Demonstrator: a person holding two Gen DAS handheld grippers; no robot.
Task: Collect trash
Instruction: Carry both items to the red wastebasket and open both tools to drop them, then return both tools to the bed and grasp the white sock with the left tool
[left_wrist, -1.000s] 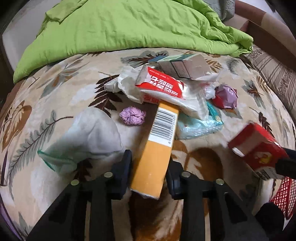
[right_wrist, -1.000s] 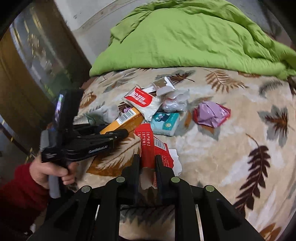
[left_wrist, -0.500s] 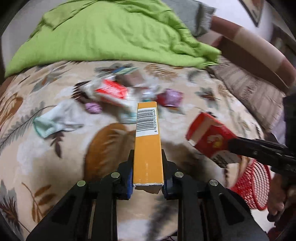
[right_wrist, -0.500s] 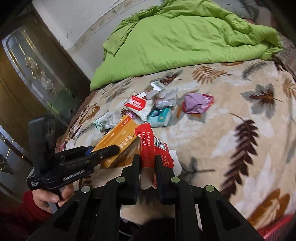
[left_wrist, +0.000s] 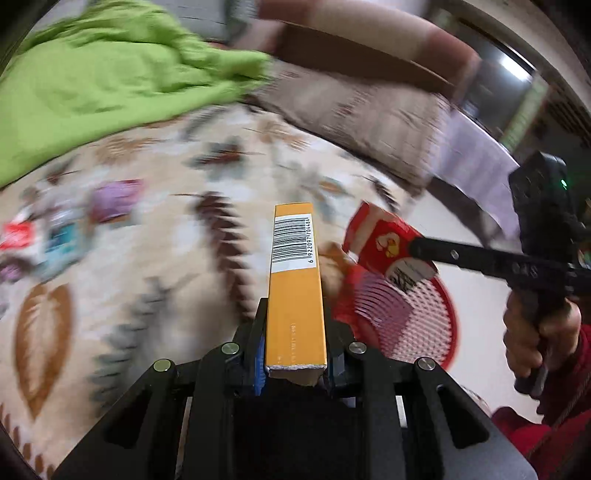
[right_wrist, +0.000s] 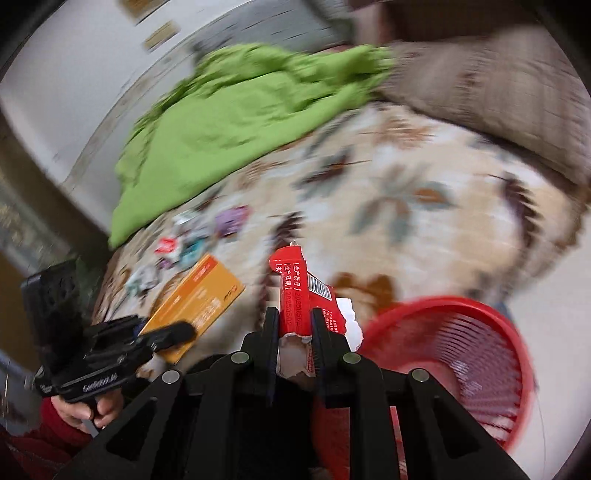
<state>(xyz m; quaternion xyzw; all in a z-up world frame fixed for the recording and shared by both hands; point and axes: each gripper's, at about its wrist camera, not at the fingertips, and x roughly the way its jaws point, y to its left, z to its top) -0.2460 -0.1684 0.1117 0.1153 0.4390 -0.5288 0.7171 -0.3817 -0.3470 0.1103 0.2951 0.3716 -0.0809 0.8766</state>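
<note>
- Orange cardboard, a long flat box (left_wrist: 295, 295) with a barcode near its far end, is clamped narrowly between the two pads of the left gripper (left_wrist: 295, 328); it is pointed straight ahead along the fingers, its torn near end just behind the pads.
- A red snack packet (right_wrist: 301, 295), torn at its near end, is pinched between the almost closed fingers of the right gripper (right_wrist: 294, 326) and is stood up ahead of them.
- A red slatted basket (right_wrist: 461, 354) is seen just right of and below the right gripper's fingers; in the left wrist view it lies directly beneath the red packet.
- Further trash (right_wrist: 192, 243), blurred, is left on the leaf-patterned blanket (right_wrist: 406, 192), well ahead and to the left of both grippers.
- A green quilt (left_wrist: 103, 74) is heaped beyond the trash.
</note>
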